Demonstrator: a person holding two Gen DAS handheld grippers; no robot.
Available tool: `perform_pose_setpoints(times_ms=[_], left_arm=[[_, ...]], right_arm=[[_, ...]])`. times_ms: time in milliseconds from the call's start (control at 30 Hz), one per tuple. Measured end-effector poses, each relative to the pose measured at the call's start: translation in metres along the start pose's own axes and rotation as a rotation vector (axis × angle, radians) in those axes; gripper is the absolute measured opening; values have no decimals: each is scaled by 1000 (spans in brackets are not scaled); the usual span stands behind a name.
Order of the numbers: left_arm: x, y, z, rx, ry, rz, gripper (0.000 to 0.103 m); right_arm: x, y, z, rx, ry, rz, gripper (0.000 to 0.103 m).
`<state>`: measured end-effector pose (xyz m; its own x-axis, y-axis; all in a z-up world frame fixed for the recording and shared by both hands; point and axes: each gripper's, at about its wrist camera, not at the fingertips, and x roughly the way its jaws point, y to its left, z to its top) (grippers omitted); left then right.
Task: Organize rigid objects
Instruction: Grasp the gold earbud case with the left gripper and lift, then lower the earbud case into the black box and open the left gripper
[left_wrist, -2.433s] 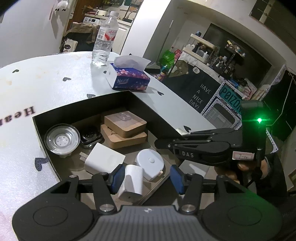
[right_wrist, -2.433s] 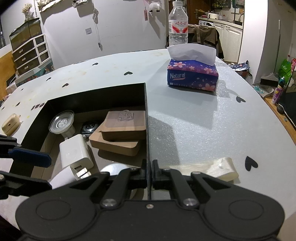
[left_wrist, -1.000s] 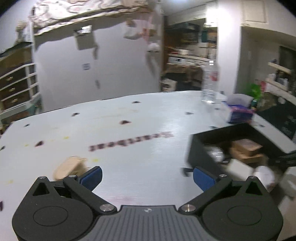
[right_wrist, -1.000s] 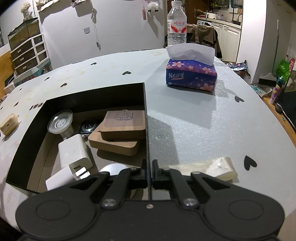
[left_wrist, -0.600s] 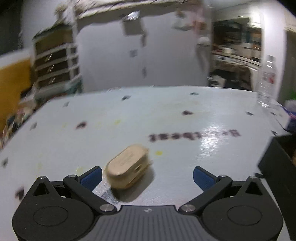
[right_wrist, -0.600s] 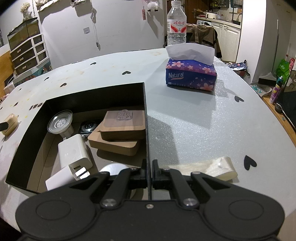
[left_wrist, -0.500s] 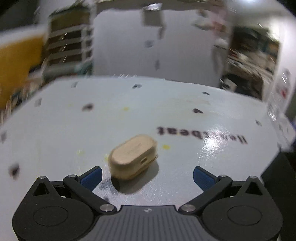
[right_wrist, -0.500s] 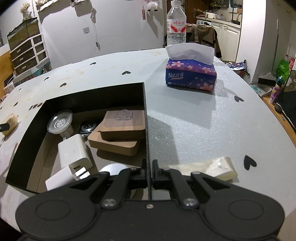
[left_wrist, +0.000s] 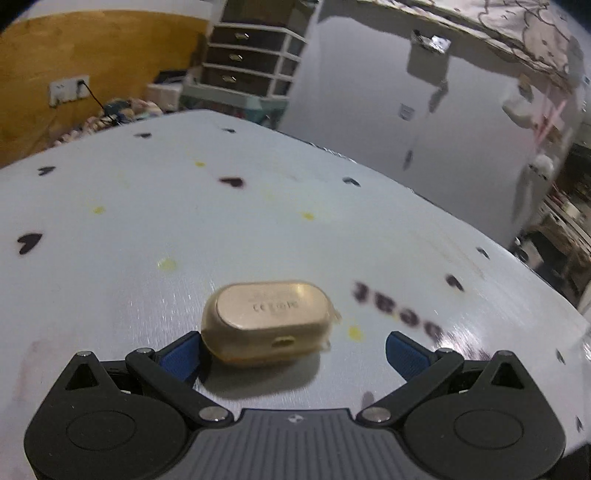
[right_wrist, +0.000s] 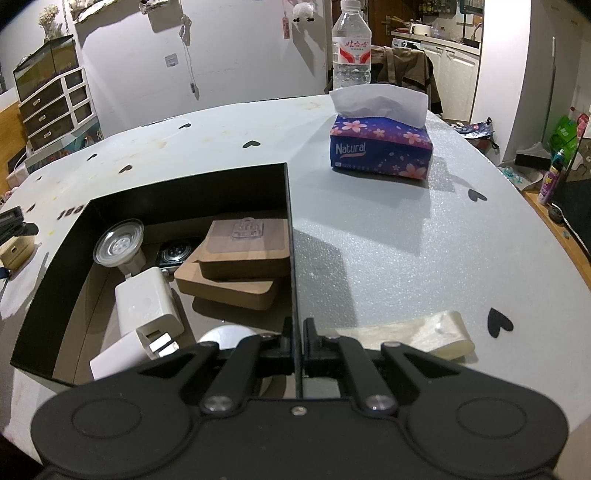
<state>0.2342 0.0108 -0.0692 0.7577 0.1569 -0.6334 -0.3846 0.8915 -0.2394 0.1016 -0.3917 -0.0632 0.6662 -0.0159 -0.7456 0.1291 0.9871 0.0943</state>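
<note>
The tan earbud case (left_wrist: 267, 321) lies flat on the white table (left_wrist: 147, 221), well outside the black box (right_wrist: 184, 192), and the left gripper (left_wrist: 291, 350) straddles it with jaws spread wide, one blue pad (left_wrist: 181, 356) just beside its end, nothing clamped yet. Over on the other side, the right gripper (right_wrist: 297, 341) is clenched on the box's thin side wall, presumably steadying it for the drop-in. Chargers (right_wrist: 149, 301) and wooden blocks (right_wrist: 243, 243) already sit inside.

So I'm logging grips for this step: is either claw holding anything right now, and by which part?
The right claw is shut on the box's right wall, at its near end. The left claw is open around the tan case, not gripping it.
</note>
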Motion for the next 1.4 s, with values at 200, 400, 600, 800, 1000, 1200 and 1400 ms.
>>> perform_pose_setpoints(times_ms=[200,400,600,800,1000,1200,1400], left_arm=[[11,1,4,29,-63,52,94],[10,5,6,95,-56,-8,80],[-4,6,2,178,-25,-105,75],[-37,-9,-6,345,-29,-296,75],[-77,-33,-15,527,-56,-529,75],[-111,-65,-33,756,-26,-798,75],[-124,-97,-51,1010,103,-1004,75]], right_arm=[[1,0,0,4,2,4,4],[3,0,1,6,7,0,4],[3,0,1,6,7,0,4],[3,0,1,7,7,-2,4],[3,0,1,5,7,0,4],[3,0,1,6,7,1,4],[3,0,1,6,7,-2,4]])
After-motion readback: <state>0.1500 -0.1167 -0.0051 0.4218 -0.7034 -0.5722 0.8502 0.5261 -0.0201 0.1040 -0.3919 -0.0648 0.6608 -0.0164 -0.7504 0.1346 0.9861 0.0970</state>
